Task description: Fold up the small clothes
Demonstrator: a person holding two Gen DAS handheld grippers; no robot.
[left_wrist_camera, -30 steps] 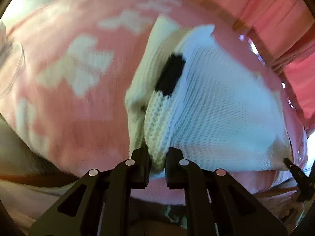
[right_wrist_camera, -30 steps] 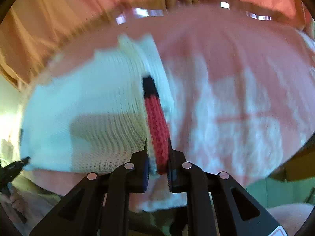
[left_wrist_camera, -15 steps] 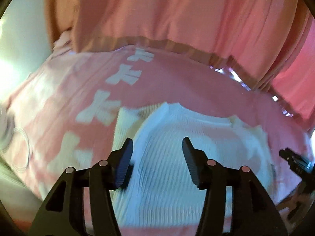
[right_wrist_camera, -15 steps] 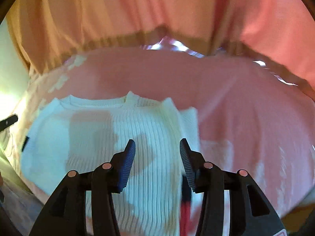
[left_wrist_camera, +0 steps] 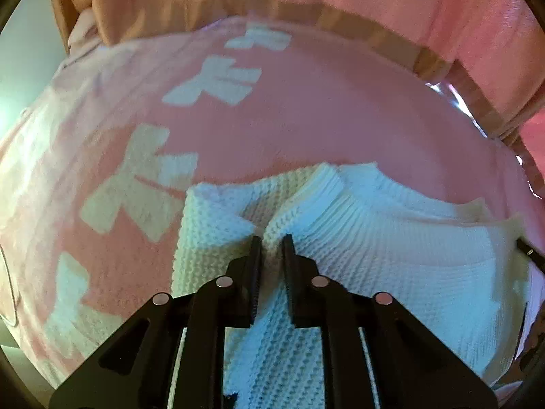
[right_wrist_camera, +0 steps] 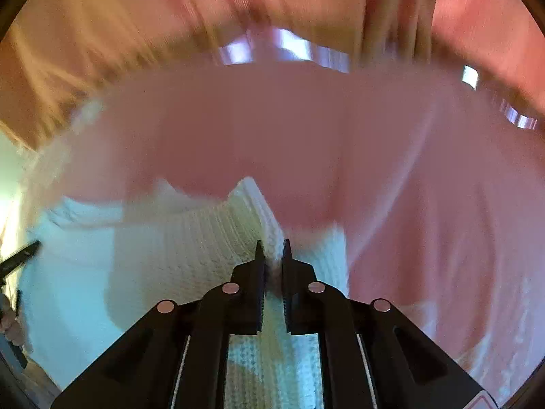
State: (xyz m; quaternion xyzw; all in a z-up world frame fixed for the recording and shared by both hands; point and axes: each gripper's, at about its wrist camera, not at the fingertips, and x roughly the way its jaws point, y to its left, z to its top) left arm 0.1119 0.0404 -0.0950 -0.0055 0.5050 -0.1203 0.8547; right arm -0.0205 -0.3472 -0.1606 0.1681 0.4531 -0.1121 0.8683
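right wrist view motion-blurred: pink blanket (right_wrist_camera: 340, 143) and curtains (right_wrist_camera: 170, 17) behind smeared, no pattern readable there. white knit sweater (right_wrist_camera: 163, 255) left part washed out, stitch lost; lower part hidden under right gripper (right_wrist_camera: 272, 248) body, bottom cut by frame. left wrist view: sweater (left_wrist_camera: 391, 266) hem hidden behind left gripper (left_wrist_camera: 271, 242), right edge cut off. dark thing (left_wrist_camera: 529, 254) at right rim too small to tell.

My left wrist camera looks steeply down, close over the sweater (left_wrist_camera: 391, 266) on the blanket (left_wrist_camera: 306, 119). My right does likewise; both share sweater, blanket and curtain (right_wrist_camera: 136, 34).
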